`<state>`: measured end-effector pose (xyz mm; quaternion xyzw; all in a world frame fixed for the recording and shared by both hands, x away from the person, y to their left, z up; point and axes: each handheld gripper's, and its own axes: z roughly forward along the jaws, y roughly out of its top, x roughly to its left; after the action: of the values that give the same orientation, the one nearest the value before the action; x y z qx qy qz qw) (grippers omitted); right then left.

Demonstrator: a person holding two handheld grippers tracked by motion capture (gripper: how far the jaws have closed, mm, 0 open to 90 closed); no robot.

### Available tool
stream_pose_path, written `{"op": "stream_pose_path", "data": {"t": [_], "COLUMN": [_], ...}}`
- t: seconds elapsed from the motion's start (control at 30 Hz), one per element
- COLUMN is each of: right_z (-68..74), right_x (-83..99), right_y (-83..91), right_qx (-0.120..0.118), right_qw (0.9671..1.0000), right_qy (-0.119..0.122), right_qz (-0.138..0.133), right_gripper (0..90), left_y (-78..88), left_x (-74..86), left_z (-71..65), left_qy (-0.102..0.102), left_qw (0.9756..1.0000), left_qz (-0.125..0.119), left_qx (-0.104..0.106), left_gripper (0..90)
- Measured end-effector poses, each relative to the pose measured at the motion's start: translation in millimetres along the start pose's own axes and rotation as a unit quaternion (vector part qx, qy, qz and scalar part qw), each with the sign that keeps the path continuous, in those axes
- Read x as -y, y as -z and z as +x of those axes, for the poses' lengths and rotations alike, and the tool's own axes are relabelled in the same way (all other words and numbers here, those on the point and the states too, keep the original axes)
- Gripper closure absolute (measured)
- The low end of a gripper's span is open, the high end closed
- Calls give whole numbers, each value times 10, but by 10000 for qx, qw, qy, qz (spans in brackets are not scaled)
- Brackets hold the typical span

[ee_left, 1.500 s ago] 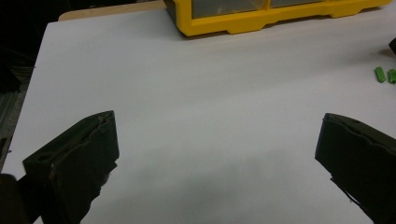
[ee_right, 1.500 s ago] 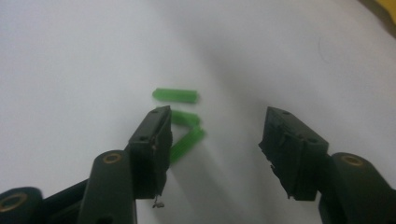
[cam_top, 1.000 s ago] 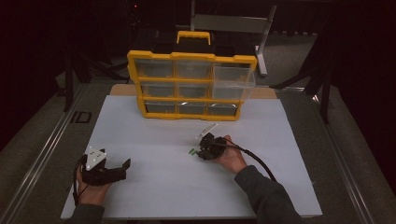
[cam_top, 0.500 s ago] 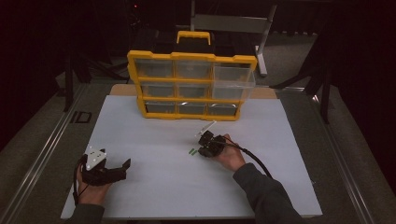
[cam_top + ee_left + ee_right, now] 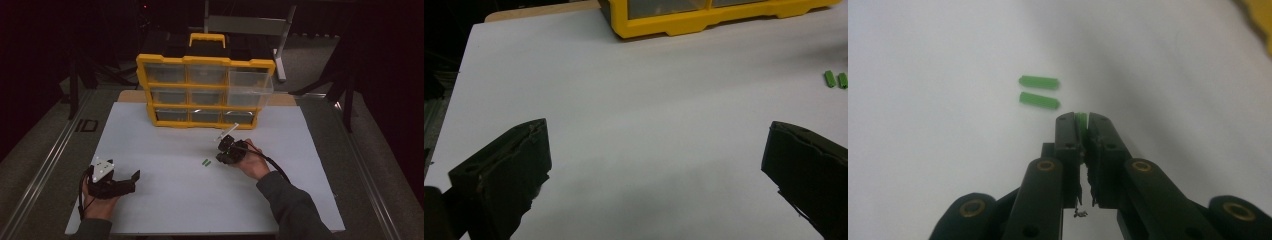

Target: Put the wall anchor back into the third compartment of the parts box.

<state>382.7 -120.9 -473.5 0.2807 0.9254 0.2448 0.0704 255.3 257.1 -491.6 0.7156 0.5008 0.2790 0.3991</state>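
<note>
Overhead, from the high view, we saw our right gripper (image 5: 223,150) held low over the white mat (image 5: 165,145), just right of two small green pieces (image 5: 206,162) lying side by side, with the yellow drawer cabinet (image 5: 205,90) standing well behind them and its top-right clear drawer (image 5: 250,82) pulled out. Our left gripper (image 5: 131,179) rested near the mat's front left, well apart from the work.

Against the frame a second before, the right hand had lifted slightly off the pieces and drawn back toward the cabinet side; then it sat right over them. The left hand had not shifted.

Next, in the left gripper view, the jaws stood wide apart with nothing between them, the bare mat ahead, the green pieces (image 5: 835,79) far off at the right edge and the cabinet's yellow base (image 5: 704,22) at the top.

Finally, in the right gripper view, the jaws had just been closing and were pinched nearly together on a third green piece (image 5: 1081,120), a sliver of it showing at the tips. The other two green pieces (image 5: 1039,91) lay just beyond the tips on the mat.

We judged the step to be the pick-up of one piece, already gripped. The next move called for a steady lift and a carry toward the open drawer, keeping the pinch firm, since so little of the piece sat in the jaws and it could twist out.
</note>
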Motion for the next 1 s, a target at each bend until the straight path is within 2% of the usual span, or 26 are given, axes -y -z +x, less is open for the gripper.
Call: {"op": "stream_pose_path", "data": {"t": [0.2, 0.57, 0.7, 1.0], "right_z": [-2, 43, 28, -10], "right_x": [-35, -112, -120, -192], "right_y": [169, 400, 458, 662], "right_qx": [-15, -25, -168, -241], "right_qw": [10000, 9997, 9997, 9995], "right_qy": [26, 252, 196, 168], "right_qz": [-4, -12, -29, -90], "right_gripper": [840, 841, 841, 841], "left_y": [1, 1, 0, -1], "left_x": [0, 0, 0, 0], "left_z": [2, 0, 2, -1], "left_qy": [-4, -1, -2, 5], "left_qw": [10000, 10000, 10000, 10000], "left_qz": [-4, -10, -8, -11], "left_qx": [4, 1, 0, 0], "left_gripper": [1, 1, 1, 1]}}
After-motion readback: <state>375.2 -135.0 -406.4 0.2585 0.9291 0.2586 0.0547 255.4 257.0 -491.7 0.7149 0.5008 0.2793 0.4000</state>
